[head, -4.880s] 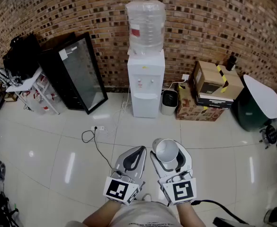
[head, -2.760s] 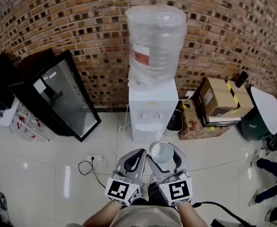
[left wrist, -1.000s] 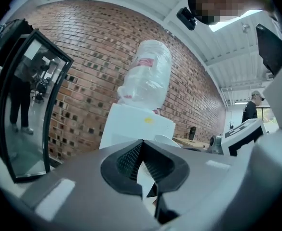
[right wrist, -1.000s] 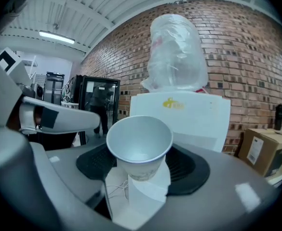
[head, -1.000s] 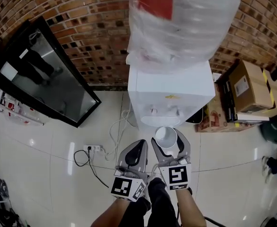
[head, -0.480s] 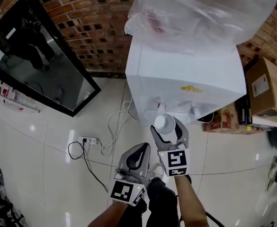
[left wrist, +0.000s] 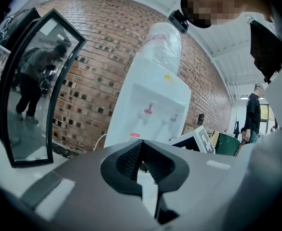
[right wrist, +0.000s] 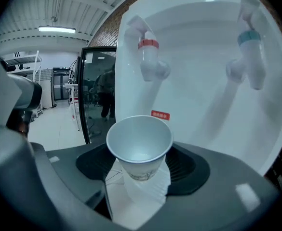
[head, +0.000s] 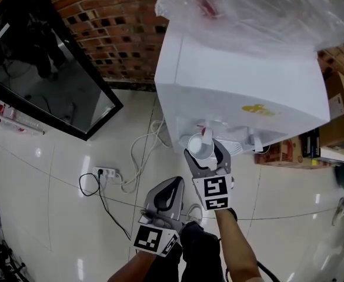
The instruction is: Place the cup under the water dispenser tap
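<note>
1. 1 cup (right wrist: 140, 141), upright, gripped by right gripper (head: 202, 156) jaws; red tap (right wrist: 149, 57) at 12 o'clock above it, apart
2. 2 taps on 1 water dispenser (head: 242, 87): red, plus blue tap (right wrist: 249, 57) at 2 o'clock of cup
3. Left gripper (head: 170, 187) jaws closed, empty, at 7 o'clock of right gripper
4. Around: 1 bottle (head: 260, 10) atop dispenser; 1 glass-door cabinet (head: 48, 81) at 10 o'clock; 1 power strip (head: 104, 173) w/ cables (head: 139, 157) on floor (head: 54, 216) at 9; 1 cardboard box (head: 342, 116) at 3

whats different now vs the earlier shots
The person has walked up to the water dispenser, and the right gripper has carried the cup forward and down, close below the red tap. Unchanged: the cup is upright in the right gripper's grip, and the left gripper is shut, empty and held back.
</note>
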